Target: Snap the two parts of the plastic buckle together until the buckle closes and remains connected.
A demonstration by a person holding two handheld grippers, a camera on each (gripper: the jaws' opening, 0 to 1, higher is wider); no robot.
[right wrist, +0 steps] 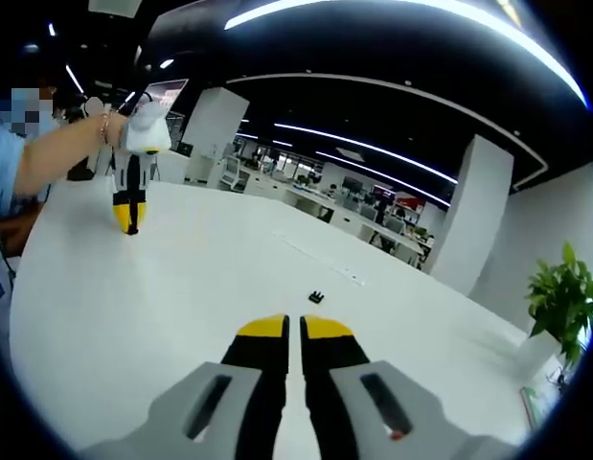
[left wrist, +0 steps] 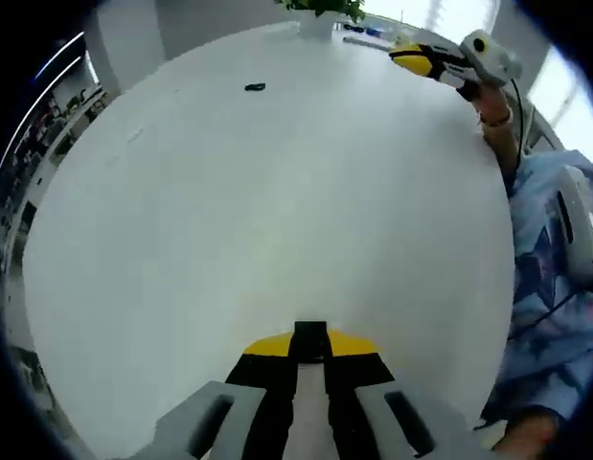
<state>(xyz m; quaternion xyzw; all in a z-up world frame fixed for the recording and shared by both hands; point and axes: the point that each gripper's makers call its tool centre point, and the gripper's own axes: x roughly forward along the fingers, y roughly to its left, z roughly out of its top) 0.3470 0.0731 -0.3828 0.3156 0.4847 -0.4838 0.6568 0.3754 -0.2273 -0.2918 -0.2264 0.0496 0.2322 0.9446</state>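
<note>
Currently the small black plastic buckle (left wrist: 255, 87) lies alone on the broad white round worktop (left wrist: 277, 211), well apart from both tools. Seen in the right gripper view, the buckle (right wrist: 316, 296) sits just beyond the right hand-held gripper (right wrist: 295, 331), whose yellow-tipped black jaws are nearly pressed together and hold nothing. The left hand-held gripper (left wrist: 309, 343) likewise has its jaws together, empty, over the worktop well short of the buckle. A green potted plant (right wrist: 564, 297) stands near the worktop's far edge.
</note>
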